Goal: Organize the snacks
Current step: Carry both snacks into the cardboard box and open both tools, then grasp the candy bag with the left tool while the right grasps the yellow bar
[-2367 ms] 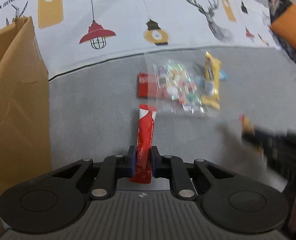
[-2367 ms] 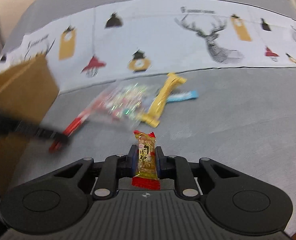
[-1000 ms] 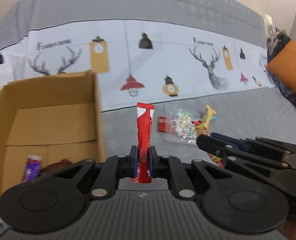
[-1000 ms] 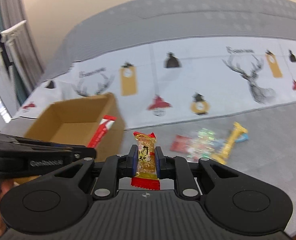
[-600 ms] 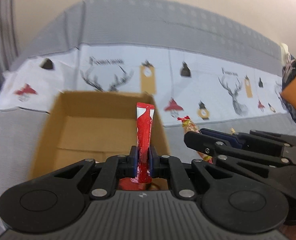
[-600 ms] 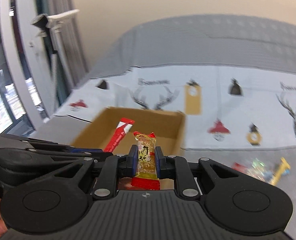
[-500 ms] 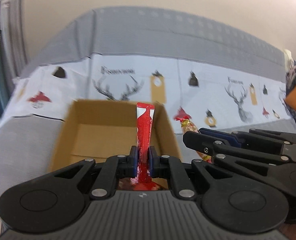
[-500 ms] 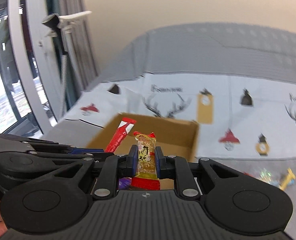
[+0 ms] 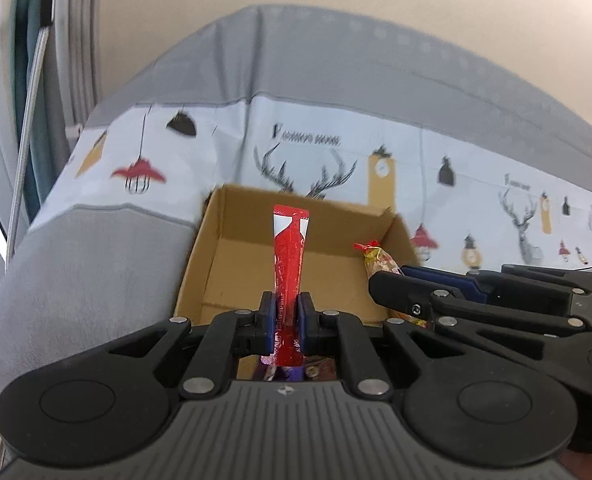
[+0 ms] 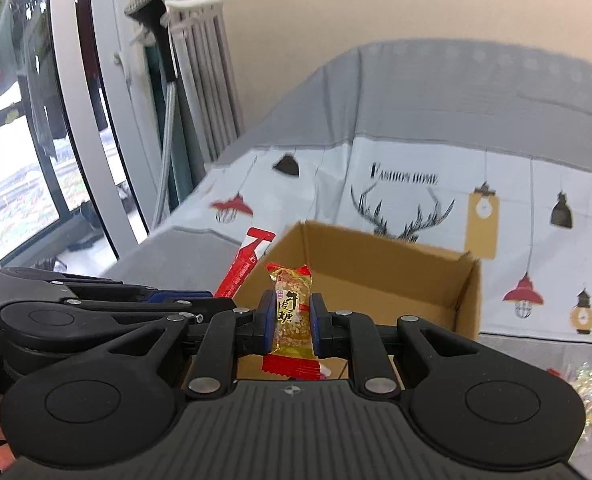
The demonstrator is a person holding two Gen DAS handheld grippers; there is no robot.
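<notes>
Both snacks are poised above the open cardboard box (image 9: 232,264), which sits on the sofa seat near its left end: the left claw (image 9: 287,322) is clamped on a long red stick packet (image 9: 289,256), the right claw (image 10: 293,322) on a golden candy wrapper (image 10: 292,312). The drop-off step looks at hand, and each claw likely needs to spread over the box so its snack falls inside. The box floor is mostly hidden behind the claws, so its contents are hard to make out.

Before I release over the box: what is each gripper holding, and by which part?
Left gripper pinches the red stick packet near its lower end. Right gripper pinches the yellow candy bar across its middle.
</notes>
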